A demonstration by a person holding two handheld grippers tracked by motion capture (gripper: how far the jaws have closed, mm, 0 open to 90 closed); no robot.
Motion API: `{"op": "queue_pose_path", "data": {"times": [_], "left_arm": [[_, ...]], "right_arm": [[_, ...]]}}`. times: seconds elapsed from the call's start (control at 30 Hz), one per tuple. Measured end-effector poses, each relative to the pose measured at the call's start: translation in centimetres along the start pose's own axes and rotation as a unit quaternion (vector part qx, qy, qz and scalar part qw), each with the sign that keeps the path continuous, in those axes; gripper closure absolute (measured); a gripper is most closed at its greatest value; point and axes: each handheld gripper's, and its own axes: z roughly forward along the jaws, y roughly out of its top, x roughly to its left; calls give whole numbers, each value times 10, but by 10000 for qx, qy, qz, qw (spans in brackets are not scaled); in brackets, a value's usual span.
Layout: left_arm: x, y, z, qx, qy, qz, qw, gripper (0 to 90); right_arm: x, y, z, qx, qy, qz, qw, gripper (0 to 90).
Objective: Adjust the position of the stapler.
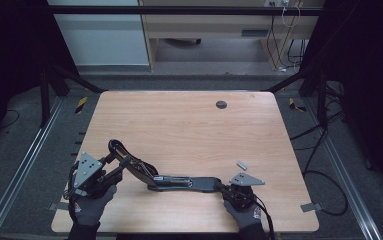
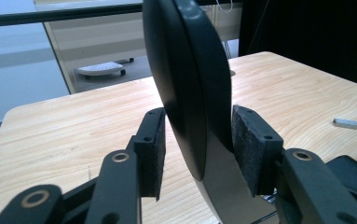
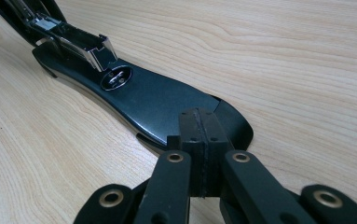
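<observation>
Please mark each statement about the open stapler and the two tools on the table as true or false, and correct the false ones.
1. The stapler lies opened out on the table. True.
2. The right tool has its jaws wide apart. False: they are shut, pad against pad, at the front end of the stapler's base.
3. The stapler's lid stands between the pads of the left tool. True.
4. The small grey bar lies inside the stapler. False: it lies on the bare table, apart from the stapler.
</observation>
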Motion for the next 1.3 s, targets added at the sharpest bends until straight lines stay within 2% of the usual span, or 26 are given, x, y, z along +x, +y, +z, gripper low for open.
{"op": "queue_pose_path", "data": {"times": [0.5, 0.77, 1.3], "left_arm": [[15, -13, -4, 110, 152, -256, 9995, 520], [15, -16, -4, 135, 269, -166, 9994, 499], [14, -17, -5, 118, 373, -72, 9992, 465]], "right_arm": [[0, 0, 0, 0, 16, -14, 10000, 900], [0, 0, 0, -7, 6, -25, 10000, 900], [0, 1, 0, 9, -2, 0, 10000, 900]]}}
